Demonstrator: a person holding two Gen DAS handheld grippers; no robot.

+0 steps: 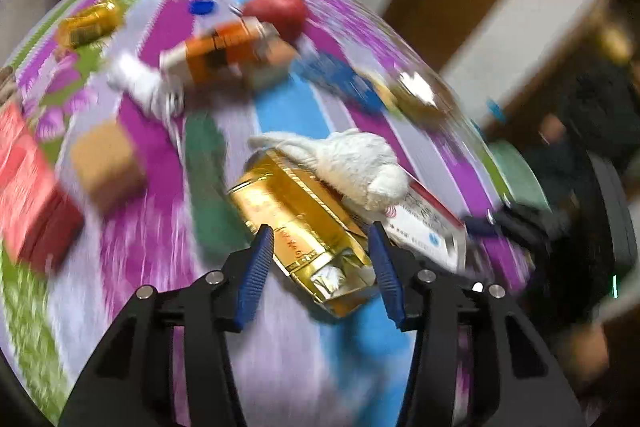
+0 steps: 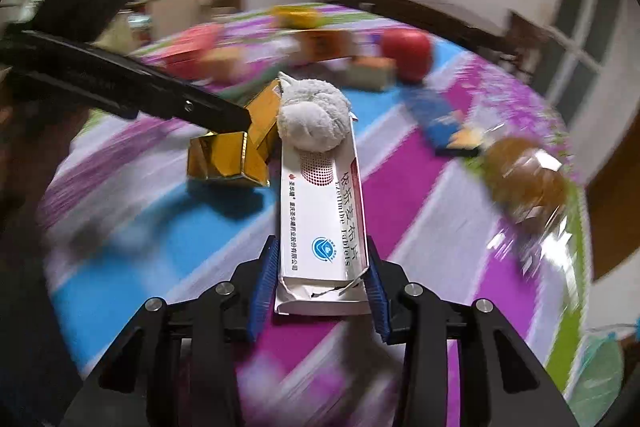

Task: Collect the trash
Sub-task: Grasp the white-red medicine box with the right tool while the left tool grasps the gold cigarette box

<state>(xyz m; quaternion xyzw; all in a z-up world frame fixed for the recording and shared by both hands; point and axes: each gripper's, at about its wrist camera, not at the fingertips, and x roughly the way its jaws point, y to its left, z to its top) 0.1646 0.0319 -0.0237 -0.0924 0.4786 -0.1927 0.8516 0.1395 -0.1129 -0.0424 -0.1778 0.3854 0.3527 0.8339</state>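
Left claw: your left gripper (image 1: 320,267) brackets the gold box (image 1: 298,223); pad contact is unclear, so you cannot tell if it grips.
Right claw: your right gripper (image 2: 320,281) is clamped on the near end of the white tablet box (image 2: 320,211).
Risk: the plush ball (image 2: 312,115) rests on both boxes; lifting either could tip it off.
Surroundings: the apple (image 2: 406,53) and blue packet (image 2: 438,119) lie far right on the striped cloth (image 2: 400,187), well apart.
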